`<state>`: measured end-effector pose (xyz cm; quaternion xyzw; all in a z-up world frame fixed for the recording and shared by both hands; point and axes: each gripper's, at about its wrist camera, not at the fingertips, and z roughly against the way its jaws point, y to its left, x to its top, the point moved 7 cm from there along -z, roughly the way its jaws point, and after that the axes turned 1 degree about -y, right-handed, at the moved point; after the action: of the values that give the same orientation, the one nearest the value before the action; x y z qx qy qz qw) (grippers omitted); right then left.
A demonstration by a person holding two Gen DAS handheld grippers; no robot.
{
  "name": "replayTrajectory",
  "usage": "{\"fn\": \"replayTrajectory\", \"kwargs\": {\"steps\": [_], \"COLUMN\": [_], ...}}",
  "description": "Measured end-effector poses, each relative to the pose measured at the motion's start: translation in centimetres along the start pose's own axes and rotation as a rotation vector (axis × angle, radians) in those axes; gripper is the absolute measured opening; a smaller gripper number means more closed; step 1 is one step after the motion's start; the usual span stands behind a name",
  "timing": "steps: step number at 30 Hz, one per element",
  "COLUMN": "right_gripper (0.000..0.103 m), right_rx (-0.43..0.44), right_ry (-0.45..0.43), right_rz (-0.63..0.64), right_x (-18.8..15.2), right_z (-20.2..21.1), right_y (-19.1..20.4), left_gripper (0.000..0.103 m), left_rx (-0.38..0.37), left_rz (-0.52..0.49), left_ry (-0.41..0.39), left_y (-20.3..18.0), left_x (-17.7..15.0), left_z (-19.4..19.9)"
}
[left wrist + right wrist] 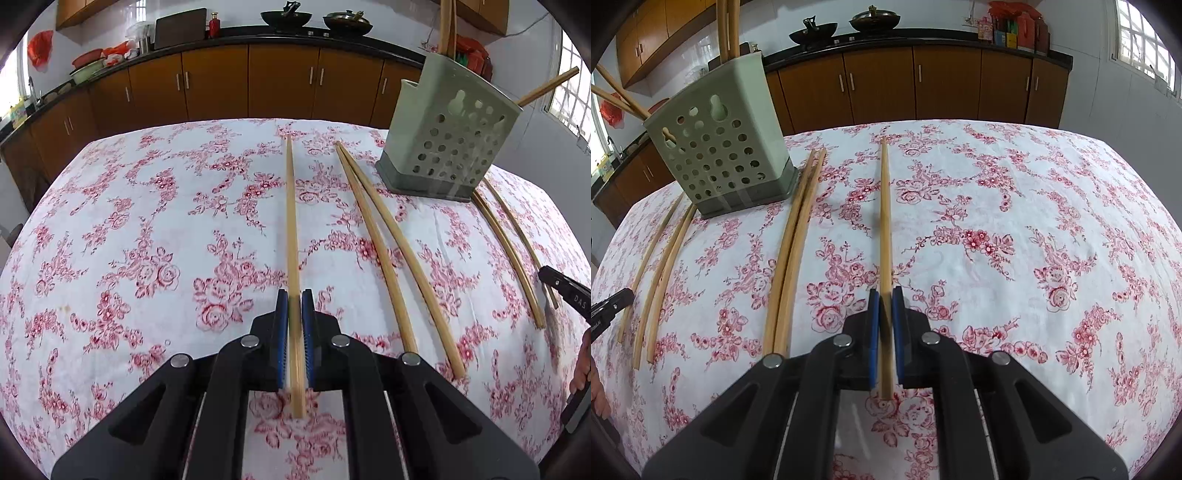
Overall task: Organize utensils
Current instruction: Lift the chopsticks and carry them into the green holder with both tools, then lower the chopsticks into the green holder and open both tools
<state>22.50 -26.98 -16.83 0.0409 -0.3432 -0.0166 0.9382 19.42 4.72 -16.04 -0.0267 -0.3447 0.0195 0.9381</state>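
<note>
The left hand-held gripper (pixel 294 302) clamps 1 chopstick (pixel 291 221) left of the green utensil holder (pixel 447 147) on the bench (pixel 147 221); the right hand-held gripper (pixel 885 301) clamps another chopstick (pixel 884 221) to its right.

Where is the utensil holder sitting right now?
The utensil holder stands upright toward the table's far edge, between the two grippers: upper right in the left view, upper left in the right.

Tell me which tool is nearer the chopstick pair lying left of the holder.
Left. The left tool, clamping one chopstick, sits immediately left of that pair. The right tool is farther right, past the holder and another pair.
</note>
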Motion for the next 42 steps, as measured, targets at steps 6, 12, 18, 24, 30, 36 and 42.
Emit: {"fn": "replayTrajectory", "kwargs": {"steps": [6,12,18,24,30,36,42], "right_gripper": [0.008,0.008,0.008,0.008,0.008,0.008,0.008], "right_rx": [-0.001,-0.004,0.013,0.018,0.017,0.018,0.058], "right_ry": [-0.089,-0.257,-0.389,-0.427,-0.431,-0.433,-0.445], "right_rz": [0.003,-0.006,-0.024,-0.028,-0.027,-0.029,-0.018], "right_x": [1.2,5.0,8.4,9.4,9.3,9.4,10.3], "right_z": [3.1,8.4,12.4,13.4,13.5,13.5,15.2], "right_y": [-0.2,-1.0,-1.3,-1.5,-1.3,-1.3,-0.6], "left_gripper": [0.007,0.007,0.007,0.007,0.007,0.007,0.007], "left_rx": [0.004,-0.019,-0.048,-0.068,-0.066,-0.064,-0.105], "left_rz": [0.010,0.026,0.067,0.089,0.083,0.085,0.087], "left_ry": [-0.016,-0.162,-0.312,-0.391,-0.398,-0.402,-0.429], "left_y": [0.1,0.5,0.7,0.7,0.4,0.4,-0.1], "left_x": [0.3,4.0,7.9,10.0,10.3,10.3,11.2], "left_z": [1.4,6.2,10.9,13.3,13.5,13.4,15.2]}}
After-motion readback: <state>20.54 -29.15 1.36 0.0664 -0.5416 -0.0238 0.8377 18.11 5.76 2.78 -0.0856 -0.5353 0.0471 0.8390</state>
